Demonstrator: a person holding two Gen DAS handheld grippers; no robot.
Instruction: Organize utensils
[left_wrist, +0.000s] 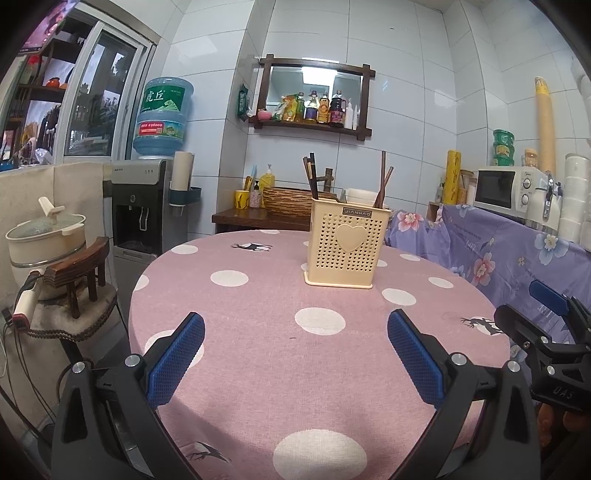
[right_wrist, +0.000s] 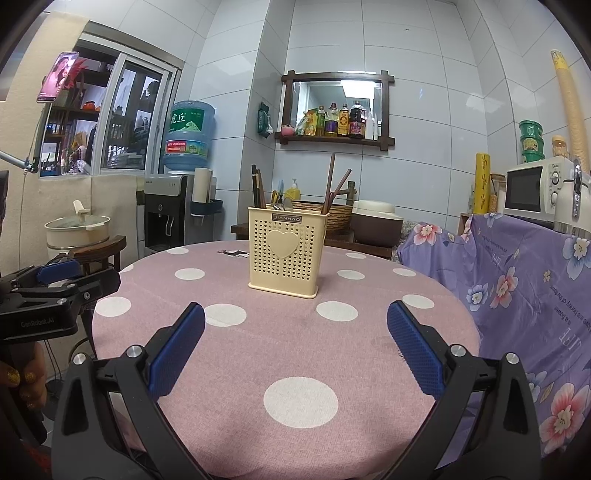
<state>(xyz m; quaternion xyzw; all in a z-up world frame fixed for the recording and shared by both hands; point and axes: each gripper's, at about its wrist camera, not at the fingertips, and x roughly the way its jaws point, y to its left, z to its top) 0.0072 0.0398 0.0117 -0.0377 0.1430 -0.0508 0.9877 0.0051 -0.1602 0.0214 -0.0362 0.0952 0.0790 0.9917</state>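
Utensils (left_wrist: 314, 177) stand handle-up in a cream holder (left_wrist: 345, 245) at the far middle of the worktop (left_wrist: 258, 350), their long axes near vertical, some leaning right. Both the left gripper (left_wrist: 295, 354) and the right gripper (right_wrist: 295, 354) hang wide apart and empty at the near edge. No loose utensil shows on the cloth, so sorting looks finished or not yet begun; any next move means reaching forward to the holder.

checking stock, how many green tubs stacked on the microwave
3, in one stack on the microwave at right: one at the bottom, one in the middle, one on top. Anything behind the stack would be hidden.
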